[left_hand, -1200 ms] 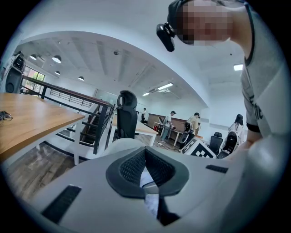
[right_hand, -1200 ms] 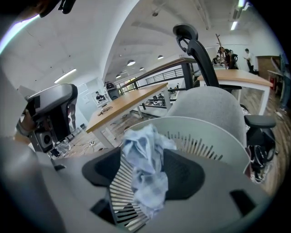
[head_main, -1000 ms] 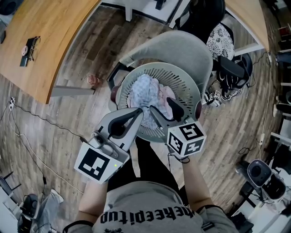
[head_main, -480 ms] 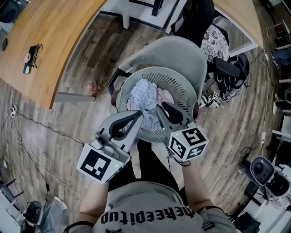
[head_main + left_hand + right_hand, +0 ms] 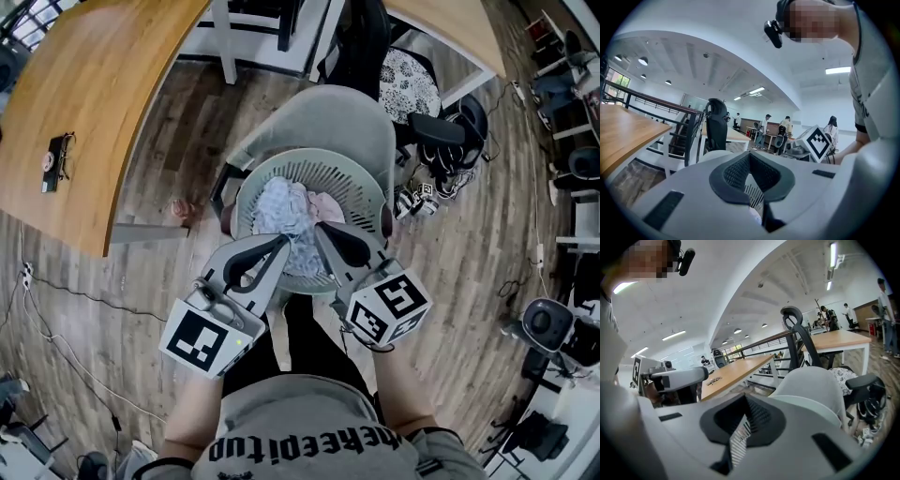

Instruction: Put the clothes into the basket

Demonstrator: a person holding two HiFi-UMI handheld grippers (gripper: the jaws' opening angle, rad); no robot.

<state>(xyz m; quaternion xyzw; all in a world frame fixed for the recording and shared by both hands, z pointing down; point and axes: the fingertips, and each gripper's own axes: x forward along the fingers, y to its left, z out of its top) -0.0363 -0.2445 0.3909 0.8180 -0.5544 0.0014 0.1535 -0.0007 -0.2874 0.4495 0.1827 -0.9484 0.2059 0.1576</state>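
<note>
Task judged practically done.
Pale blue and pink clothes (image 5: 286,211) were heaped in the round grey slotted basket (image 5: 370,178); the left gripper (image 5: 283,243) was shut empty, the right gripper (image 5: 320,230) just closed on nothing.

Open-plan office: long wooden desks (image 5: 94,112), swivel chairs (image 5: 716,124), ceiling strip lights (image 5: 837,70)

Head view looks steeply down, basket (image 5: 361,183) near at 12 o'clock; both gripper views look level, sharing the chair (image 5: 811,385).
</note>
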